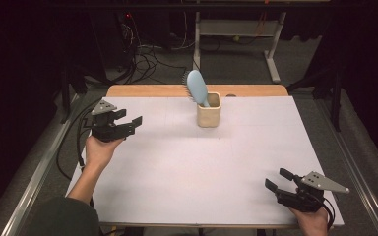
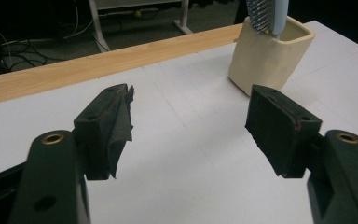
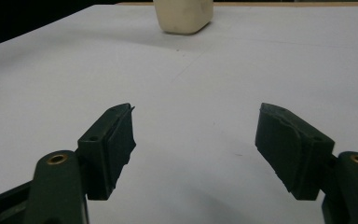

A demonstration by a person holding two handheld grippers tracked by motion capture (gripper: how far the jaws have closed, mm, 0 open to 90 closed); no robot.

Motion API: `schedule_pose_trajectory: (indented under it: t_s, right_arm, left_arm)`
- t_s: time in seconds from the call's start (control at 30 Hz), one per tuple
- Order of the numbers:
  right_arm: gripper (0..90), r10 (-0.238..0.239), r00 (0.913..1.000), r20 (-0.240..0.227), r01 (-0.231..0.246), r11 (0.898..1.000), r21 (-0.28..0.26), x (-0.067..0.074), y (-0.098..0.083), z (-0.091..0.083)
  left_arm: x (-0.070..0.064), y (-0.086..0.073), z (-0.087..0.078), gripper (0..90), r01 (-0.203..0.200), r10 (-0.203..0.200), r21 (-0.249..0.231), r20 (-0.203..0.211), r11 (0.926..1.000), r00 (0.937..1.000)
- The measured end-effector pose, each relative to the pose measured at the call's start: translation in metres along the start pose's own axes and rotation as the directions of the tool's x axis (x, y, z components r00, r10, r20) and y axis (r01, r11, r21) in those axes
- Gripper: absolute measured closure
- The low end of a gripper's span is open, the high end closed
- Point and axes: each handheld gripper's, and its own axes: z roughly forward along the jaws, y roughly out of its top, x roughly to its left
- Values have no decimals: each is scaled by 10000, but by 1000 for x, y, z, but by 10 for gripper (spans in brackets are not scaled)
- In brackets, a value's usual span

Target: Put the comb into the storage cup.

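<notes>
Your left gripper (image 1: 130, 118) hangs left of the cup (image 1: 209, 110), jaws spread with nothing between them; in the left gripper view the cup (image 2: 269, 58) sits ahead and a bit to one side of the gap. Your right gripper (image 1: 277, 180) is well apart from the cup, down by the near edge on the cup's right, jaws also spread and empty.

The hairbrush (image 1: 197, 87) stands in the cup handle-down, head leaning out toward the cup's back-left, bristles (image 2: 259, 13) facing away from you.

The job looks like taking the brush out, so go for it with the left gripper, which is nearer. Aim at the head or neck just above the cup's rim, not the bristles; they'll flex and slip. Square the jaws across the flat faces, close firmly, then lift along the lean rather than straight up so the handle doesn't snag the rim and tip the cup. The cup looks light; bring the right gripper in to steady its wall if it drags.

The cup is cream, matte, squarish with rounded corners and soft-looking walls, probably silicone or ceramic, hard to tell. The brush is pale blue smooth plastic with an oval head and rows of fine pins. The table (image 1: 177, 167) has a flat white sheet, with a bare wood strip (image 1: 147, 91) behind the cup. The pads (image 2: 121, 126) are black, rubbery and frayed at the edges.
</notes>
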Motion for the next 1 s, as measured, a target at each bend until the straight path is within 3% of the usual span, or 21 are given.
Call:
schedule_pose_trajectory:
  t_s: [0.3, 1.0]
  right_arm:
    - [288, -12, 10000, 3, 12, 10000, -14, 0, 0, 0]
    - [288, 6, 10000, 0, -6, 10000, 2, 0, 0, 0]
  left_arm:
    - [-1, -2, -6, 315, -191, 192, 45, -78, 9998, 9998]
    - [3, -16, -21, 315, 18, -19, -103, -141, 9999, 9999]
